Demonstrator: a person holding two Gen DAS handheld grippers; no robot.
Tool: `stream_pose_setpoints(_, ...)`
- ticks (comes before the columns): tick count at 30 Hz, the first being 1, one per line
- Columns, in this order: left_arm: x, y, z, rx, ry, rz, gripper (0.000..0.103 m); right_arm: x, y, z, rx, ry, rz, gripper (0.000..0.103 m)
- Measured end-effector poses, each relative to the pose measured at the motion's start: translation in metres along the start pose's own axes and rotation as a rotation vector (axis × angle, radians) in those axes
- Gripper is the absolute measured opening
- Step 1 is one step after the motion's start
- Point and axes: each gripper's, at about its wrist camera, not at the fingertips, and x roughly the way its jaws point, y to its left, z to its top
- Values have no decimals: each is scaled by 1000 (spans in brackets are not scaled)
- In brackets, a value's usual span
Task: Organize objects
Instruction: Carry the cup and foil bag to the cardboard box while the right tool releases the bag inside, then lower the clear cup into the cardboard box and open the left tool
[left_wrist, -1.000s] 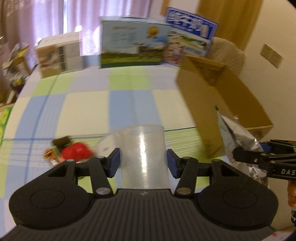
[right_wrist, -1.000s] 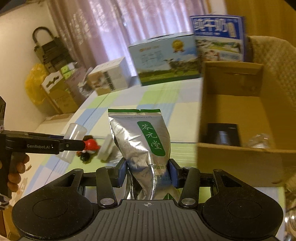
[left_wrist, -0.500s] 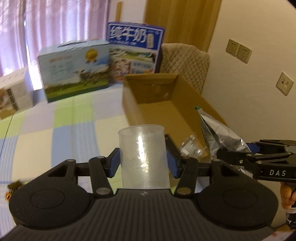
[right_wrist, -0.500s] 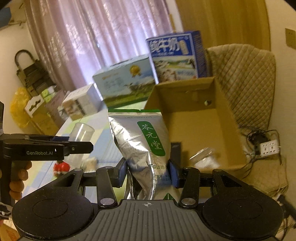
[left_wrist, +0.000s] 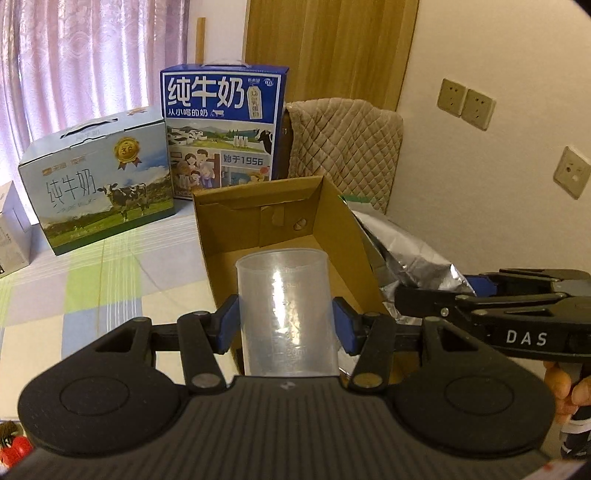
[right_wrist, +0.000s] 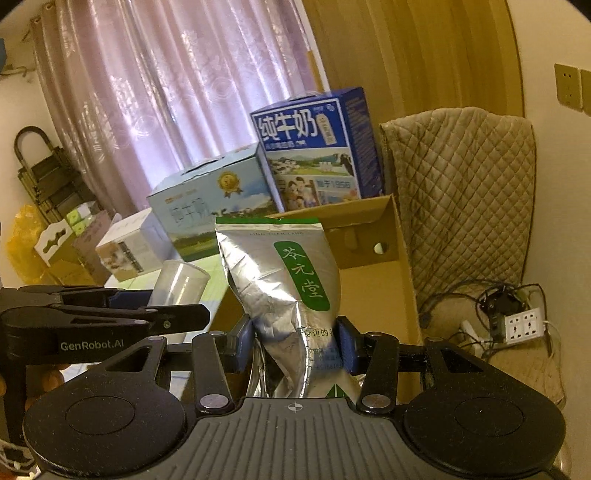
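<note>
The left gripper (left_wrist: 286, 325) is gripping a cup (left_wrist: 286, 310), the right gripper (right_wrist: 295, 347) a foil bag (right_wrist: 288, 295); both are nearing the cardboard box (left_wrist: 258, 229) ahead, likely needing lowering and release.

Left tool (left_wrist: 286, 325) and right tool (right_wrist: 295, 349) side by side, both clamped on loads.
</note>
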Motion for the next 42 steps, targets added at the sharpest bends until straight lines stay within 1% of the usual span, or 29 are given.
stream_pose_setpoints(6, 36, 0, 11, 1, 39, 20, 49, 36, -19, 10, 2, 46, -38, 44)
stream_pose_setpoints(12, 69, 4, 19, 7, 79, 39, 49, 69, -30, 12, -7, 101, -71, 44)
stream_pose_setpoints(21, 100, 11, 23, 1, 121, 47, 49, 107, -39, 14, -26, 151, -113, 44)
stream_pose_setpoints(26, 111, 17, 26, -4, 139, 52, 49, 119, -41, 20, -28, 147, -130, 44)
stream_pose_setpoints(29, 116, 19, 27, -5, 146, 49, 49, 124, -39, 23, -54, 138, -166, 44)
stream_pose_setpoints(34, 122, 18, 27, -1, 157, 44, 49, 123, -42, 27, -51, 123, -154, 44)
stream_pose_setpoints(42, 129, 15, 26, 4, 171, 43, 49, 122, -45, 21, -46, 144, -141, 44)
